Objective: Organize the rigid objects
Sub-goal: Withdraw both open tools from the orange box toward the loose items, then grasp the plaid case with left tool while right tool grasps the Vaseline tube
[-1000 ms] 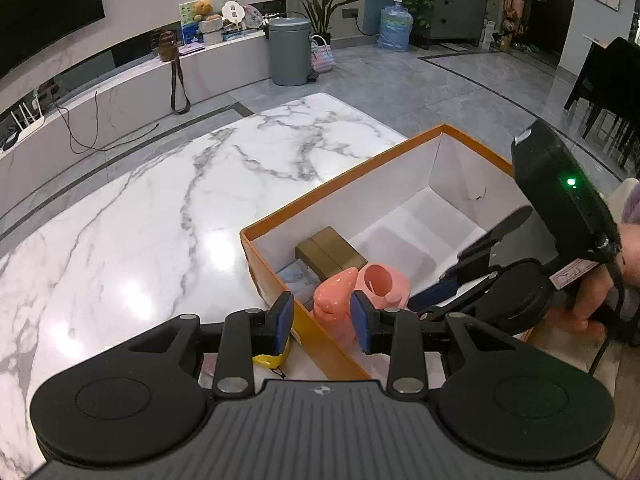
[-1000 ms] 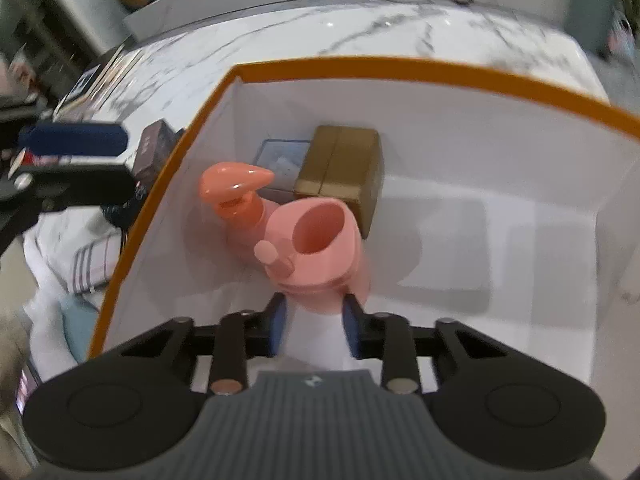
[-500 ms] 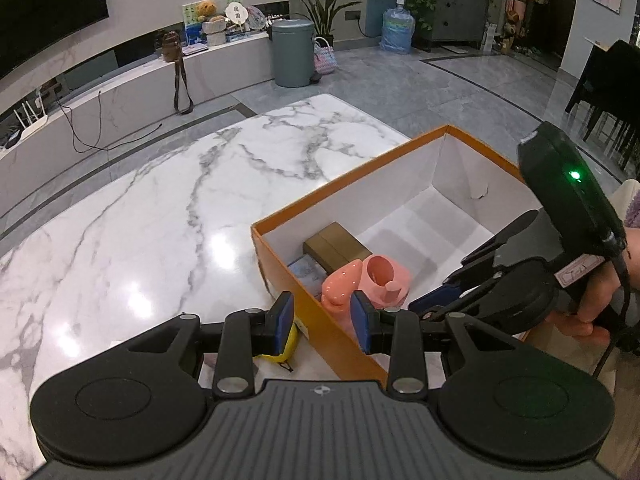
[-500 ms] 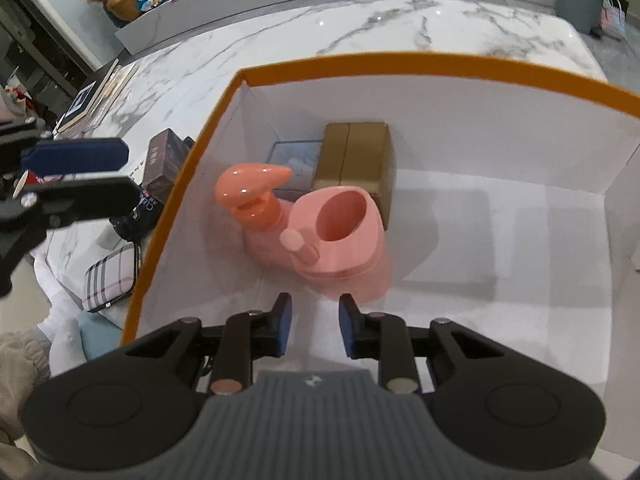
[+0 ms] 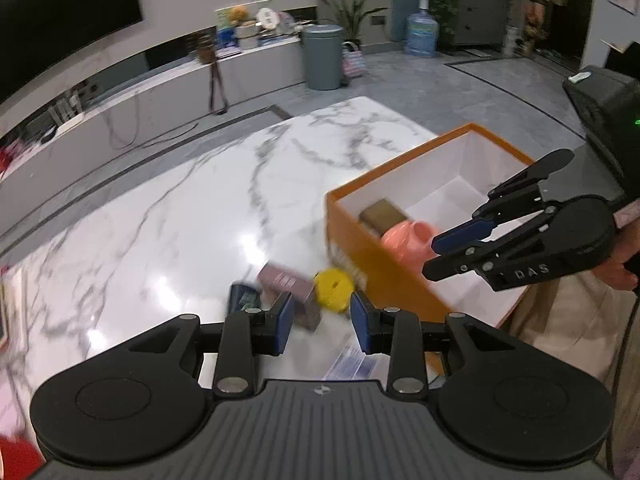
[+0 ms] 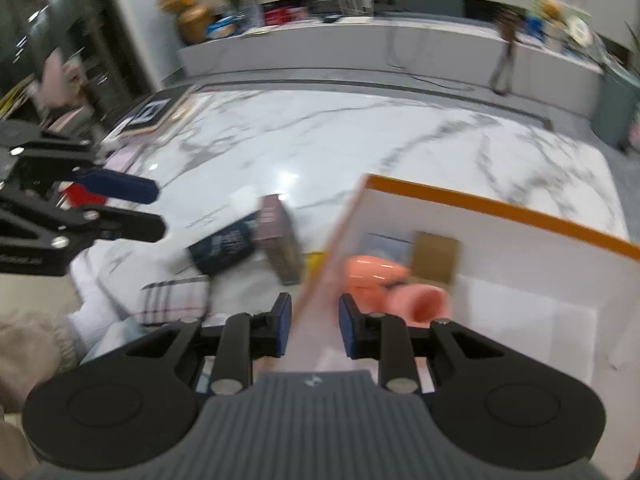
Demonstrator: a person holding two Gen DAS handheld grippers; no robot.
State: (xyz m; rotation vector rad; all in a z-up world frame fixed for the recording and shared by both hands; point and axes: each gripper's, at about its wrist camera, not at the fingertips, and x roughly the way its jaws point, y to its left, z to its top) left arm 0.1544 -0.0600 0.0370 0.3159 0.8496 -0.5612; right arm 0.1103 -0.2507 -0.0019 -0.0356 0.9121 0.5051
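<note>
An orange box with white inside stands on the marble table. It holds a pink cup-like object and a brown box; both show in the right wrist view, pink and brown. My left gripper is open and empty above a mauve box, a yellow round object and a dark pouch. My right gripper is open and empty, raised over the orange box's left wall.
A plaid pouch and white cloth lie at the table's near edge. Books sit at the far left. A blue-white packet lies under my left gripper. The marble table stretches behind.
My right gripper let go of the pink object, opened, and pulled up and left out of the box. My left gripper swung left, bringing the loose items outside the box into view.
</note>
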